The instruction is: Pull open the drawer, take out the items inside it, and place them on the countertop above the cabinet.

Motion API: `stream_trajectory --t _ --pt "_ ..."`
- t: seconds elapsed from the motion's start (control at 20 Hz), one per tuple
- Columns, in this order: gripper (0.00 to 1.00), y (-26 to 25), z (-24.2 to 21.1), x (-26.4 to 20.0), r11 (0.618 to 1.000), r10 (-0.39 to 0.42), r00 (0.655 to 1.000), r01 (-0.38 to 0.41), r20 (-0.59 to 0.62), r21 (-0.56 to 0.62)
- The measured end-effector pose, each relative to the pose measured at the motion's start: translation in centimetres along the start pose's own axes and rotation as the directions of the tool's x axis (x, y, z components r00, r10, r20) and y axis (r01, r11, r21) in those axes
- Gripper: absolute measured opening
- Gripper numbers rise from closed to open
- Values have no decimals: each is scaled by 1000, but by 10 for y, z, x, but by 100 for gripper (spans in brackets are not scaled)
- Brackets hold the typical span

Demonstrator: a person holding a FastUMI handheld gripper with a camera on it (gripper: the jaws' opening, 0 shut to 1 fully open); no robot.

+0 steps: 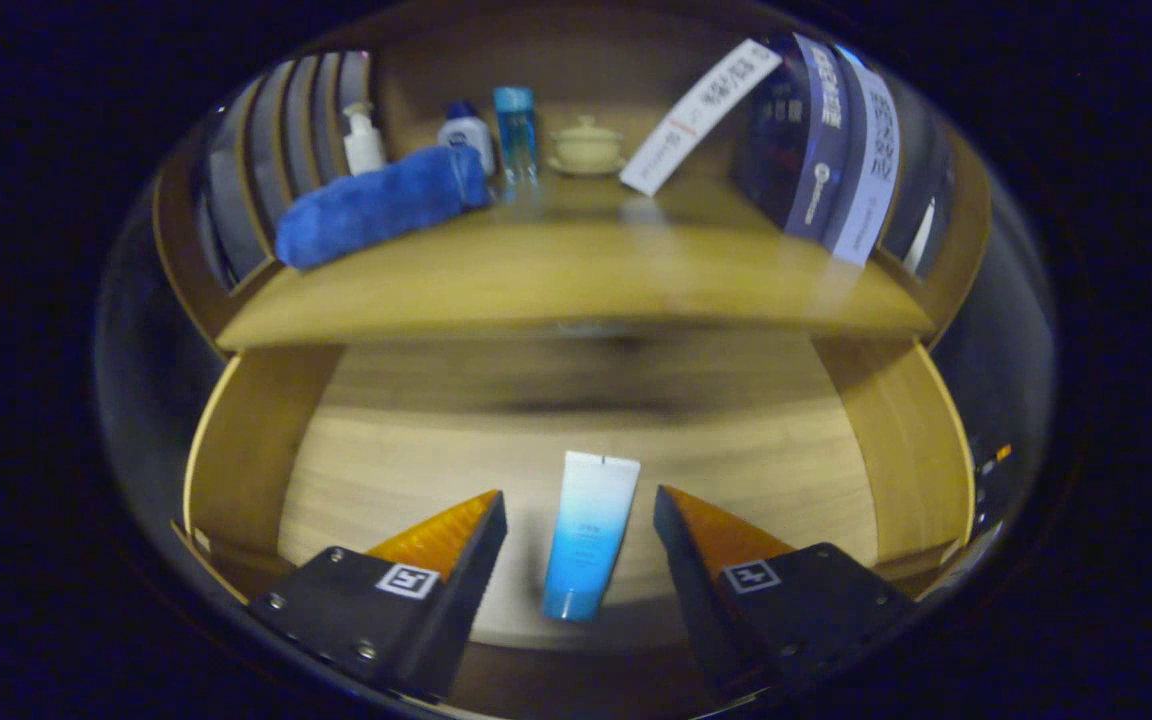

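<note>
The wooden drawer (pixel 246 470) stands pulled open below the countertop (pixel 576 280). A white-to-blue tube (pixel 588 535) lies flat on the drawer floor, cap end toward me. My gripper (pixel 581 505) is open and hovers over the drawer, one finger on each side of the tube, neither touching it. On the countertop a rolled blue towel (pixel 376 205) lies at the left. Behind it stand a white pump bottle (pixel 363 140), a small white bottle with a blue cap (pixel 466 135) and a clear blue bottle (pixel 516 135).
A cream lidded cup on a saucer (pixel 586 148) sits at the back of the countertop. A white strip-shaped box (pixel 701 115) leans beside upright books (pixel 826 150) at the right. Slatted panels (pixel 276 150) close the left side. The drawer's side walls (pixel 901 450) flank the fingers.
</note>
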State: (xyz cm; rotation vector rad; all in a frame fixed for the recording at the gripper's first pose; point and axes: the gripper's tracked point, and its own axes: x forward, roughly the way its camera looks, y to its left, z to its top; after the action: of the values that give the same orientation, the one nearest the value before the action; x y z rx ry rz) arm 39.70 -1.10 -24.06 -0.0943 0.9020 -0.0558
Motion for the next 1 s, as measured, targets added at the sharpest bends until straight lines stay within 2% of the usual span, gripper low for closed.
stream_trajectory --t 0.1,0.2,0.35,0.45,0.6,0.8,1.0 --pt "79 -10 0 8 999 -41 999 40 -14 -30" --pt "79 -11 -13 12 998 -55 994 51 -94 -44" --pt "60 -2 -22 19 1000 -22 982 23 -186 4" --pt "48 -8 -21 18 998 -52 982 57 -182 21" --pt "41 -20 -13 17 994 -99 985 105 -140 33" --pt "39 -17 9 -8 979 -32 999 32 -4 202" --pt "39 -3 11 -40 964 75 992 -99 102 248"
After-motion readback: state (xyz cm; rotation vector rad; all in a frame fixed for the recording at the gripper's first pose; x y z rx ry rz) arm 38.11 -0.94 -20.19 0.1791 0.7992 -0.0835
